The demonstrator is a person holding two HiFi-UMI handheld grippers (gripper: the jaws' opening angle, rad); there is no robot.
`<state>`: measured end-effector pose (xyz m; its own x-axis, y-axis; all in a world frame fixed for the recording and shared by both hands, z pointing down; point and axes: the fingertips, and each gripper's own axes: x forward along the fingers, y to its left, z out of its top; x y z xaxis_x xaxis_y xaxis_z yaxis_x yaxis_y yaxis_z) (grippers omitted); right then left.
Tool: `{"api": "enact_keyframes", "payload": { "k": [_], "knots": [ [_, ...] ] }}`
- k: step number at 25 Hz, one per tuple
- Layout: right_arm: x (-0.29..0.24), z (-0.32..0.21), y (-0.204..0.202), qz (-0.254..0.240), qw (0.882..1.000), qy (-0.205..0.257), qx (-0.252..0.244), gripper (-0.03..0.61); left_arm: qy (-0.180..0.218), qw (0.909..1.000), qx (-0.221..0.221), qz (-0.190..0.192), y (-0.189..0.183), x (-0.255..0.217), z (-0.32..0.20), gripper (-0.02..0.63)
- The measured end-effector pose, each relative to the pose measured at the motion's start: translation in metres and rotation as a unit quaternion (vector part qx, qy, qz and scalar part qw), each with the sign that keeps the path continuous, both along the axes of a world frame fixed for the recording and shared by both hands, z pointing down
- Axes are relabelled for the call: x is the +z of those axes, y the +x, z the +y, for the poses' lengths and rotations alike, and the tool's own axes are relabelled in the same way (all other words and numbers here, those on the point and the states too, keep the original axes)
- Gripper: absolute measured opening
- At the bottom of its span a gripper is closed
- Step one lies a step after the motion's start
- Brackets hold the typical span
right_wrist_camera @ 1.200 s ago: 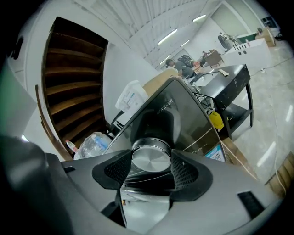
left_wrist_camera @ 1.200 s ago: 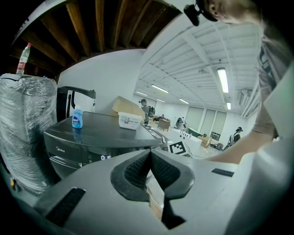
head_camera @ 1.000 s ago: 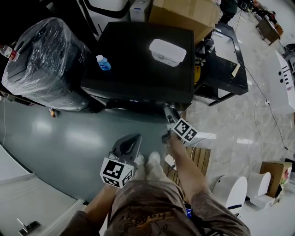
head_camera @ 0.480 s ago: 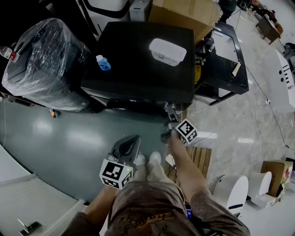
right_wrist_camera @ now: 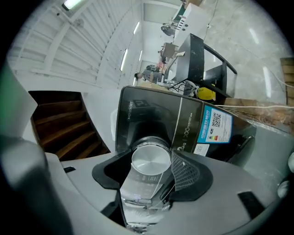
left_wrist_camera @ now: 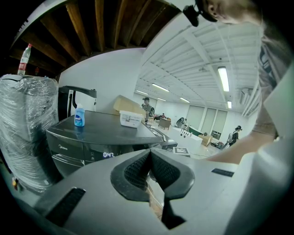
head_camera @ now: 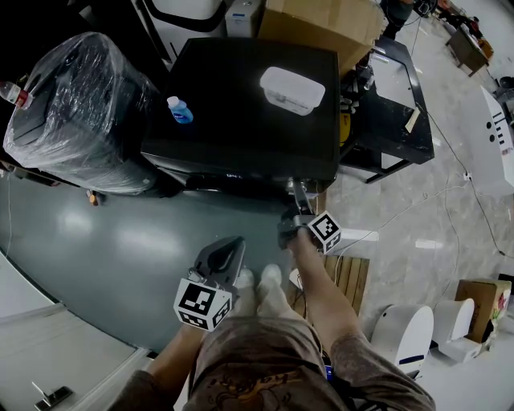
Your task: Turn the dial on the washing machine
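Note:
The black washing machine [head_camera: 241,104] stands in front of me, its control panel facing me. In the right gripper view its round silver dial [right_wrist_camera: 150,160] sits between the two pads, which press on its sides. My right gripper [head_camera: 295,194] reaches to the machine's front right corner and is shut on the dial; in the head view the dial itself is hidden. My left gripper [head_camera: 233,246] hangs lower, away from the machine. Its pads [left_wrist_camera: 138,169] meet with nothing between them. The machine's display [left_wrist_camera: 108,155] is lit.
A blue bottle [head_camera: 180,109] and a white lidded box [head_camera: 292,89] rest on the machine's top. A plastic-wrapped appliance [head_camera: 80,108] stands at the left, a black table [head_camera: 385,112] at the right, a cardboard box [head_camera: 321,20] behind. A wooden pallet [head_camera: 349,277] lies near my feet.
The right gripper's marker cube has turned and shifted slightly right and down while staying at the dial. The left gripper has hardly moved.

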<state>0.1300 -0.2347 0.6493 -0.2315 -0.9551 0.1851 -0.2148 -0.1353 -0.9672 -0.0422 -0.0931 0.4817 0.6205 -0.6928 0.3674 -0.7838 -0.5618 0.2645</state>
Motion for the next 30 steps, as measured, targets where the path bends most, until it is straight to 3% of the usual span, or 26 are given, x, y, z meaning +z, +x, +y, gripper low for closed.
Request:
{"api": "enact_keyframes", "payload": {
  "k": [6, 11, 16, 20, 21, 23, 27, 30],
  "knots": [
    [0.004, 0.002, 0.002, -0.051, 0.998, 0.004, 0.024, 0.259, -0.001, 1.0, 0.001, -0.002, 0.0, 0.001, 0.003, 0.0],
    [0.001, 0.001, 0.0, -0.042, 0.999, 0.011, 0.019, 0.258, -0.002, 1.0, 0.002, -0.002, -0.002, 0.001, 0.004, 0.0],
    [-0.008, 0.002, -0.006, 0.05, 0.998, 0.014, -0.025, 0.27, -0.003, 1.0, 0.002, -0.003, -0.006, 0.001, 0.004, 0.0],
    [-0.013, 0.001, -0.008, 0.155, 0.985, 0.011, -0.068, 0.286, -0.003, 1.0, 0.005, -0.001, -0.006, 0.002, 0.004, 0.0],
    [-0.012, 0.001, -0.009, 0.197, 0.977, 0.006, -0.084, 0.295, -0.003, 1.0, 0.005, 0.0, -0.006, 0.001, 0.004, 0.0],
    [-0.007, 0.003, -0.01, 0.293, 0.949, -0.004, -0.12, 0.31, -0.003, 1.0, 0.007, 0.002, -0.005, 0.001, 0.004, 0.0],
    [-0.01, 0.002, -0.015, 0.472, 0.864, -0.004, -0.176, 0.316, -0.004, 0.9999, 0.011, 0.003, -0.003, 0.002, 0.004, 0.0],
    [-0.008, 0.001, -0.021, 0.553, 0.807, -0.005, -0.21, 0.316, -0.005, 0.9999, 0.012, 0.003, -0.002, 0.003, 0.005, 0.0]
  ]
}}
